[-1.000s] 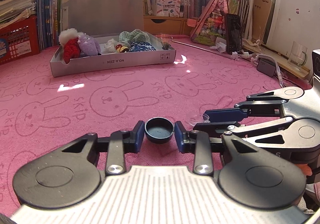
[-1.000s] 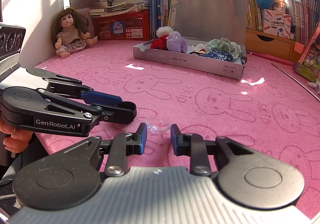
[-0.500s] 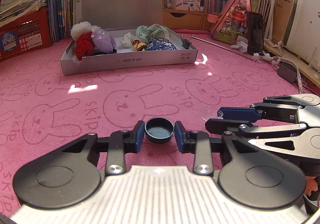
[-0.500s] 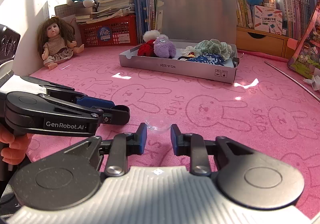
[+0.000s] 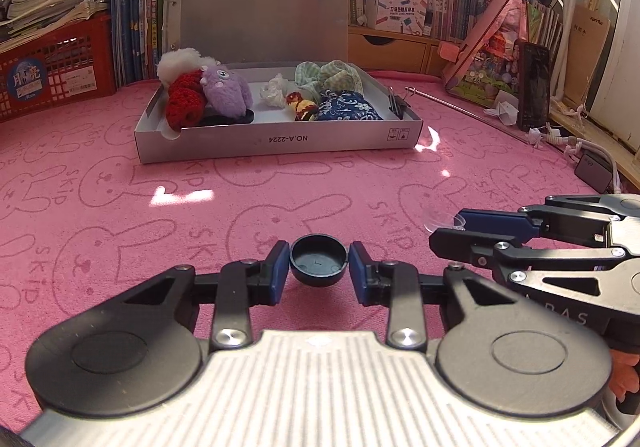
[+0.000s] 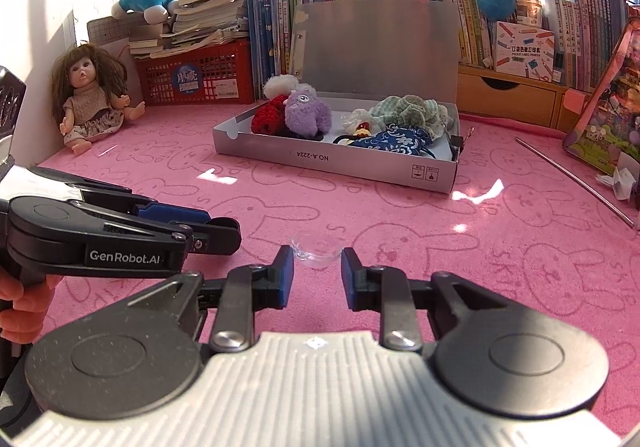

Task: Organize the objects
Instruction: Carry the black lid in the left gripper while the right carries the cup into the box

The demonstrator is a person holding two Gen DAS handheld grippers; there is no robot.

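Risk came first in this inspection: you carried two small, smooth pieces toward the shallow grey cardboard box [image 5: 276, 141], and either could have slipped. The clear, shallow plastic cup [image 6: 317, 249] was held only at its rim edges by the right gripper [image 6: 316, 273]; being thin and transparent, it could, in my judgement, have flexed or popped out under any twist of your wrist. The dark, round plastic cap [image 5: 318, 264] sat between the tips of the left gripper [image 5: 319, 267], gripped across its width with its hollow facing up, so a sideways knock could have rolled it free. The two tools travelled close beside each other, and a brush between them would have been the likeliest cause of a drop.

The box was already crowded with a purple plush toy [image 5: 226, 89], a red knitted item [image 5: 184, 99] and a blue patterned pouch [image 5: 346, 107]. Release over that pile could have let a piece bounce out onto the pink rabbit-print cloth [image 5: 120, 215] covering the desk.

Fingers on your left tool were drawn narrow, pressing the cap on both sides. Fingers on your right tool were likewise narrow, pinching the clear cup. Both pieces were in the grip above the cloth, well short of the box.
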